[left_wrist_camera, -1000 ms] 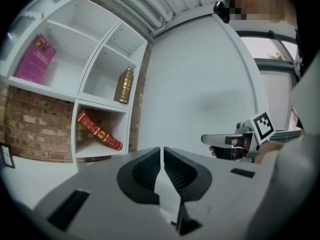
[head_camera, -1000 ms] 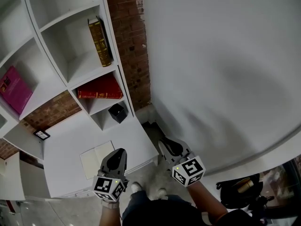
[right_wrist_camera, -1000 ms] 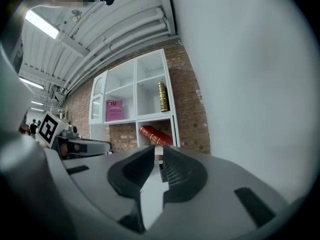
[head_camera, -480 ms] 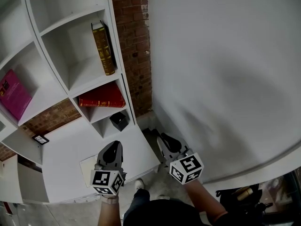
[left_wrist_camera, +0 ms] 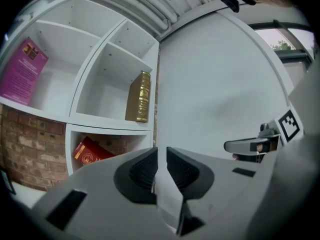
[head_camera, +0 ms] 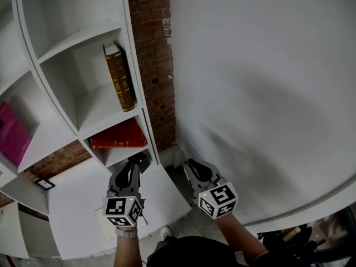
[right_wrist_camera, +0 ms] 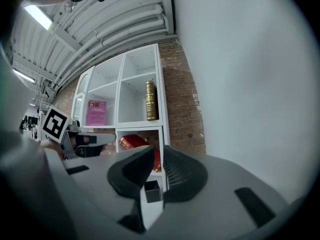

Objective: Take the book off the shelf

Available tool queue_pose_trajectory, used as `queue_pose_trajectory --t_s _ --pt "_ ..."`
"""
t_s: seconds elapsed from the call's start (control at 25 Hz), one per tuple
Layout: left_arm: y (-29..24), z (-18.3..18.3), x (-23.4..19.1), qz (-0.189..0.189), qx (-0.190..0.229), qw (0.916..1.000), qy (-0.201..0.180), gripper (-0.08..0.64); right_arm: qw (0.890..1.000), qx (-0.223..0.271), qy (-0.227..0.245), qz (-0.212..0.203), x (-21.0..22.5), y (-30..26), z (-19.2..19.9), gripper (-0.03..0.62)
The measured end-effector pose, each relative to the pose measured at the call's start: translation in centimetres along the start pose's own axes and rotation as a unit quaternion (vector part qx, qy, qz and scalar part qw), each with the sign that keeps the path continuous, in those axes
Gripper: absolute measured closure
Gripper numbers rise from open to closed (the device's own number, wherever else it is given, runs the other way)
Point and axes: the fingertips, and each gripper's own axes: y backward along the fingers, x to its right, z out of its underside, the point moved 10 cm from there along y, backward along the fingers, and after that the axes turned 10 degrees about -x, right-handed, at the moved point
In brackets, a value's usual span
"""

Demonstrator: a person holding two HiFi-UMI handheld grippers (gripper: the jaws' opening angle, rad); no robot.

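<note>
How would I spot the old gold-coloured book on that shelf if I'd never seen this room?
Start at the white shelf unit beside the brick wall. In its column nearest the bricks, one compartment above the red book, the brown-and-gold book stands upright against the side wall. It is alone in its compartment and has a gilded spine, unlike the red book or the pink book.

A loft-style office or studio: white cubby shelf (head_camera: 83, 35) against a bare brick wall (head_camera: 153, 49) (pipes (right_wrist_camera: 130, 26) run overhead).
</note>
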Motion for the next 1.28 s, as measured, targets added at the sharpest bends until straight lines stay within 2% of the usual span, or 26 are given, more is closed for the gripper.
queue_pose_trajectory --t_s 0.28,0.76,0.96,1.28 --pt "-3.8 -4.4 -2.6 -0.027 0.02 0.9994 -0.005 0.457 1.0 0.004 -0.001 0.027 1.0 -2.2 -1.7 0.534" --pt "-9.7 -12.6 -5.8 -0.042 0.062 0.9965 -0.038 0.344 0.997 0.008 -0.011 0.077 2.6 -3.7 -3.3 0.534" --pt "-11.9 -14.8 -6.5 -0.046 0.074 0.995 -0.049 0.314 0.995 0.011 -0.011 0.096 3.0 -4.0 -3.9 0.534" --pt "-14.7 -16.2 -6.6 -0.074 0.066 0.9928 -0.067 0.281 0.993 0.012 -0.013 0.118 3.7 -4.3 -4.2 0.534"
